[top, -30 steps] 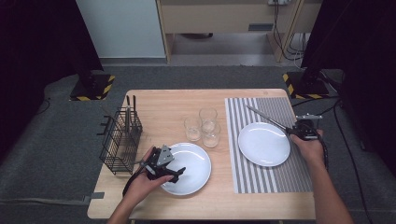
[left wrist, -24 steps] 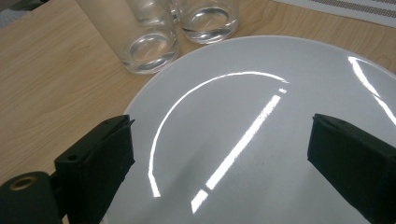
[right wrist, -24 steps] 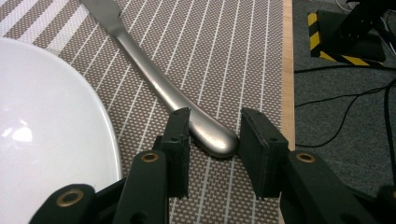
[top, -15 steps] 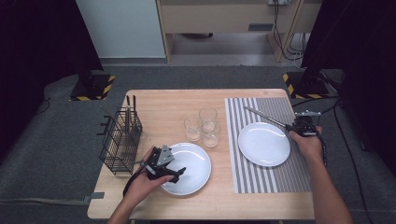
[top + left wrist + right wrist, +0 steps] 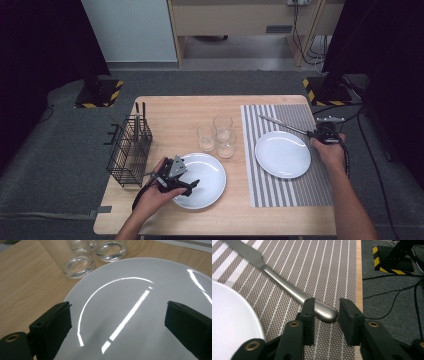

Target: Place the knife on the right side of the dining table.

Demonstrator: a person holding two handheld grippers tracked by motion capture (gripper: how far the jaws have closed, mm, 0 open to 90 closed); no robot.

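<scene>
A silver knife lies slantwise on the striped placemat, beside a white plate. My right gripper straddles the rounded end of its handle. Its jaws have just been closing, and a thin gap remains at the right pad. In the high view the knife runs from the right gripper toward the table's middle, behind the right plate. My left gripper hovers wide open over a second white plate, with nothing between its jaws. The high view places it at that plate's left rim.
Three empty glasses cluster just behind the left plate. A black wire basket holding utensils stands at the table's left edge. The table's right edge runs close beside the knife handle, with cables on the floor beyond.
The right hand has shifted very slightly at the knife's handle. The left hand, both plates and the glasses are as before.
</scene>
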